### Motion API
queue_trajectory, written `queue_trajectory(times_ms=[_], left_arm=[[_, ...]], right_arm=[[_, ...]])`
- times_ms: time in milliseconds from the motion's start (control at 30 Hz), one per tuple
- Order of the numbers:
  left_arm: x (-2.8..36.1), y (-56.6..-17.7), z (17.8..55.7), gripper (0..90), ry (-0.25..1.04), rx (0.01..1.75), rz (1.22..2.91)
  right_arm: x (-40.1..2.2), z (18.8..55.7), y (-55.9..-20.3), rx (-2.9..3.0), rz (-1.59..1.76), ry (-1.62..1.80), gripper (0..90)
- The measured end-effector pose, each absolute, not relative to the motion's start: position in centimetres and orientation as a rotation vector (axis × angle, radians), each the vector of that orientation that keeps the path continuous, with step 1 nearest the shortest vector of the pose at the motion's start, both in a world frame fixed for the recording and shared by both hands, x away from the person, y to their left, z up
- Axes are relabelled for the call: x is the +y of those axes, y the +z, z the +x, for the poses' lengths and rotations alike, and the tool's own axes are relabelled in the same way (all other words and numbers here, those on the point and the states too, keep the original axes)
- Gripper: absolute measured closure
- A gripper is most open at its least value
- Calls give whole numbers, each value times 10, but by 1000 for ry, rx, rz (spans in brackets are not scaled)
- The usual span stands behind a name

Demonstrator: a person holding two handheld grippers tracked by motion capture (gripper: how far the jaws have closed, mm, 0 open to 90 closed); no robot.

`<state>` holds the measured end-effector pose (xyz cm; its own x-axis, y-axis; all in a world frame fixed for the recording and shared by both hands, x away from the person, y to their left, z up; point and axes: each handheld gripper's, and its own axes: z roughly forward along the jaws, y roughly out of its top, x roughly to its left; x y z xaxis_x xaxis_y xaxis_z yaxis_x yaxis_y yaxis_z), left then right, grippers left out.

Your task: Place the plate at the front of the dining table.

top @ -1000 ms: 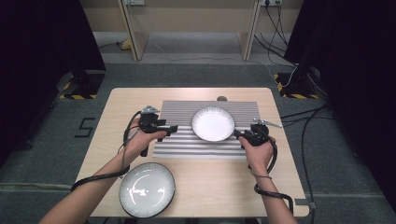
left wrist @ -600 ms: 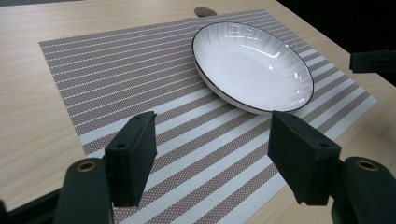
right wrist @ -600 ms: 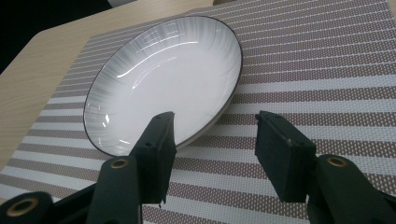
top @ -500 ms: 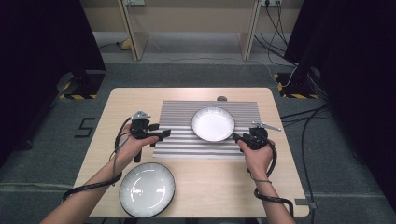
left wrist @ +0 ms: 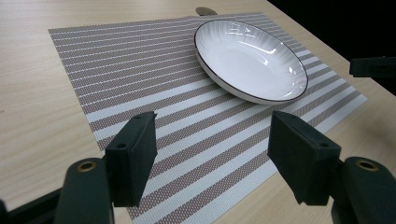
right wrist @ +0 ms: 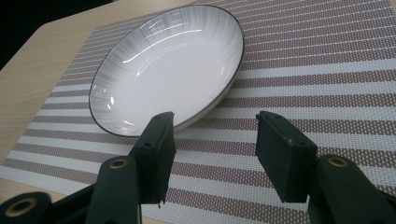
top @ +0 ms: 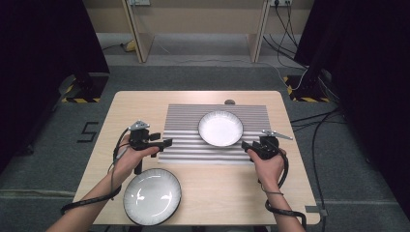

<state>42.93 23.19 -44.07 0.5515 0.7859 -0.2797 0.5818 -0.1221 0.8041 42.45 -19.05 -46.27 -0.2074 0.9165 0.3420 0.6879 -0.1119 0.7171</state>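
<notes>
While both claws hang with their jaws apart and nothing between them, neither one touches any dish. Right claw (right wrist: pixel 212 154): black, blocky jaws, aimed at the near rim of the white plate (right wrist: pixel 168 65), just short of it; in the high view this claw (top: pixel 247 145) sits at the right front corner of the striped placemat (top: pixel 183 145). Left claw (left wrist: pixel 212 156): jaws wide, hovering over the placemat's left front corner (left wrist: pixel 140 88), the plate (left wrist: pixel 250 60) well ahead of it and off to one side; high view puts it (top: pixel 167 142) at the mat's left edge. The white plate (top: pixel 220 128) rests flat on the mat, right of centre, toward the right claw. A second plate (top: pixel 152 196) lies on the bare wooden surface (top: pixel 227 193) near the front edge, below the left hand. Materials: both plates are glazed, glossy, shallow, round, with a thin dark rim line and fine radial fluting on the sloping wall; the mat is a woven mesh in brown and pale bands, thin and light; the surface is pale wood grain. Risks, as judged: the glaze is slick and the rim slopes, so a shallow bite with the right claw could slip off and let the plate drop or clatter. A push against the rim before closing would slide the plate, or drag the light mat along with it. The lower jaw could also catch the weave when slipping under the rim.
</notes>
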Motion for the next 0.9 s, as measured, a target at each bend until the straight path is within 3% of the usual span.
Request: queue_trajectory(times_ms=[900], left_arm=[[258, -454, 398, 318, 255, 1139, 1793]], right_arm=[[-199, 399, -467, 1905, 1775, 1197, 464]])
